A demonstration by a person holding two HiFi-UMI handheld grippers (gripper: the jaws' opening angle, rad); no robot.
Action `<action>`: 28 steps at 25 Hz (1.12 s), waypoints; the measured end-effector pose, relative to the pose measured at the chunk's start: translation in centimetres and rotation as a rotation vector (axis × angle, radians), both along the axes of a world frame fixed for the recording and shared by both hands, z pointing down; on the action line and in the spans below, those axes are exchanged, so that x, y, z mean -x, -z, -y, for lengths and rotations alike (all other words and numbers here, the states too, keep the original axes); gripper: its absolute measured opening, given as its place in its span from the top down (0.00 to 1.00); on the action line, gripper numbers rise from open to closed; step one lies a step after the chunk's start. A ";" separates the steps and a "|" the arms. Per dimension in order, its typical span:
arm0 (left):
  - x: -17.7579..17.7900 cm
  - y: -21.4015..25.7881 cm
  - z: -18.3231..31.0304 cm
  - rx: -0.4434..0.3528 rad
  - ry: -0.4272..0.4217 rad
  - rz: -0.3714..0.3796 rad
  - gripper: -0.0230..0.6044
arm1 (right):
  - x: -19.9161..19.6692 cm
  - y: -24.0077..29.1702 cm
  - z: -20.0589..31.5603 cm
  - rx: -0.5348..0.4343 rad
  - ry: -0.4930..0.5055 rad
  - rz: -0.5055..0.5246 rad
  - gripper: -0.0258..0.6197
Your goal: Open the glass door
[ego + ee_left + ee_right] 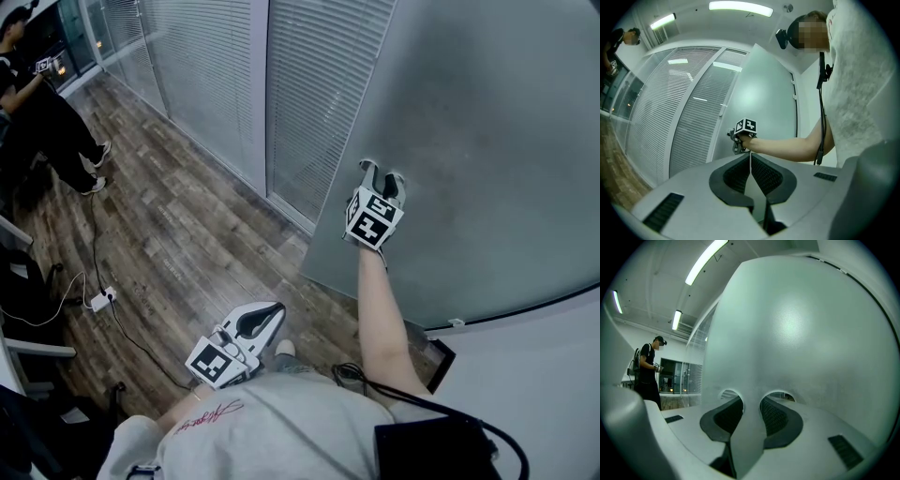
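The frosted glass door point(487, 141) stands swung out at an angle from the blind-covered partition. My right gripper point(381, 176) is held level at arm's length with both fingertips against the door's face near its free edge. Its jaws are open, and only the pale glass point(797, 333) shows between them around the right gripper point(751, 401). The left gripper view shows the door point(773, 103) and the right gripper point(736, 140) from the side. My left gripper point(272, 314) hangs close to my body, apart from the door. The pads of the left gripper point(750, 161) meet with nothing between them.
A glass partition with blinds point(216, 75) runs along the left of the door. A person point(37, 112) stands at the far left on the wooden floor point(187, 244). A power strip with cables point(101, 300) lies on the floor at left.
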State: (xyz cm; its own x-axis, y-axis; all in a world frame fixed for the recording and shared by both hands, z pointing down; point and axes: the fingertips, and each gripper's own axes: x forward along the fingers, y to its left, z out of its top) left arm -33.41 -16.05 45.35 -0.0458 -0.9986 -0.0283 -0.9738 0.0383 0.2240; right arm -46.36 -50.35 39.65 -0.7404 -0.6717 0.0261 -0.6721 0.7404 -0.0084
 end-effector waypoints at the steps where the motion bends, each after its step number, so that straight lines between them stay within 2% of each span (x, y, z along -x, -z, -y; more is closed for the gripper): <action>1: -0.2 -0.1 -0.3 0.000 -0.001 0.001 0.93 | -0.2 0.0 -0.3 -0.002 0.006 0.003 0.76; 16: -4.1 0.4 -5.4 -0.001 -0.036 0.012 0.93 | -3.6 -0.1 -6.2 0.007 0.073 -0.011 0.76; 19: -4.5 1.7 -6.1 -0.034 -0.034 0.007 0.92 | -4.7 -0.1 -7.4 0.009 0.077 -0.015 0.76; 23: -5.1 2.6 -7.3 -0.041 -0.037 0.049 0.93 | -6.1 0.0 -9.0 0.015 0.087 -0.021 0.76; 28: -6.8 2.8 -8.7 -0.022 -0.062 0.063 0.93 | -7.8 -0.2 -11.0 0.022 0.094 -0.032 0.76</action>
State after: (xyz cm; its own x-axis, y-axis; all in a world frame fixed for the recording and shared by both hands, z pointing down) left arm -26.65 -7.38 42.54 0.0189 -0.9985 -0.0507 -0.9864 -0.0269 0.1621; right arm -38.58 -39.34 39.83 -0.7986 -0.5983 0.0647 -0.5998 0.8001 -0.0048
